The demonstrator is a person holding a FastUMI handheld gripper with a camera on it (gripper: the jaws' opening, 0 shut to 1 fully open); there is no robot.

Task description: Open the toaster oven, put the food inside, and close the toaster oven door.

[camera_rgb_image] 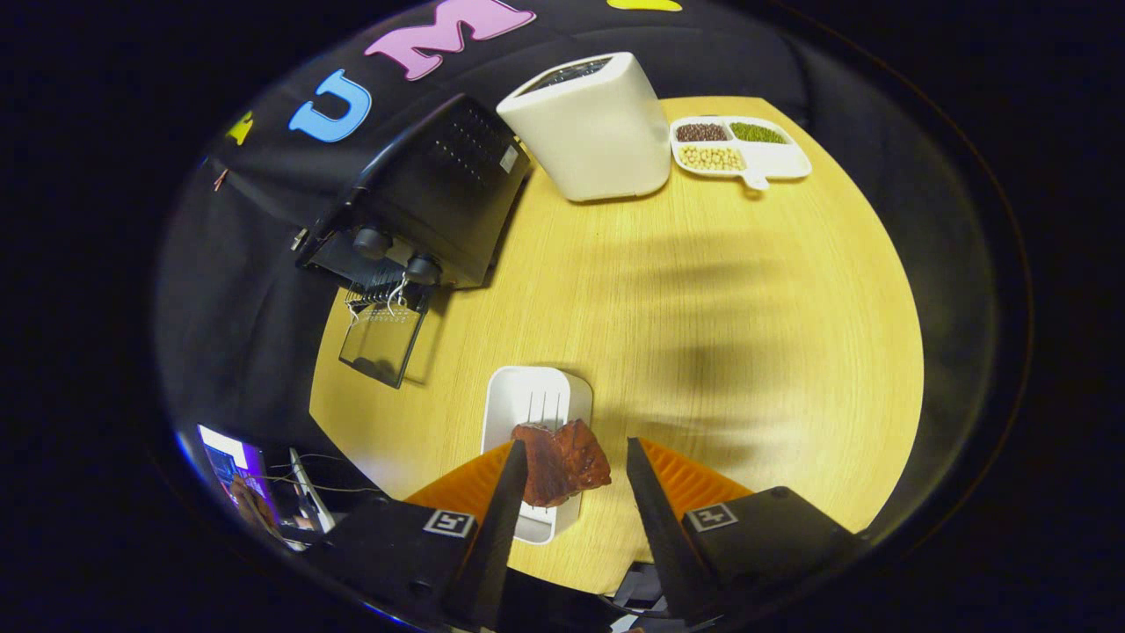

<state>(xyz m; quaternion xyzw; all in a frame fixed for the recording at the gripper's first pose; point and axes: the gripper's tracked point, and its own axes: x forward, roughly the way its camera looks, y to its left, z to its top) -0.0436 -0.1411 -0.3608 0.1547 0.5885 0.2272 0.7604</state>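
A reddish-brown chunk of meat (562, 462) lies on a white rectangular tray (536, 396) near the table's front edge. My gripper (576, 442) is open around it. The meat sits between the fingers, against the left finger, with a gap to the right one. Beyond the tray, at the far left, stands the black toaster oven (439, 189) with two knobs. Its glass door (382, 343) is folded down open, and a wire rack (378, 294) shows at the mouth.
A tall white appliance (593, 123) stands beside the oven at the back of the round wooden table (721, 334). A white divided dish (738, 145) of beans sits at the far right. A screen and cables (246, 479) lie off the table's left edge.
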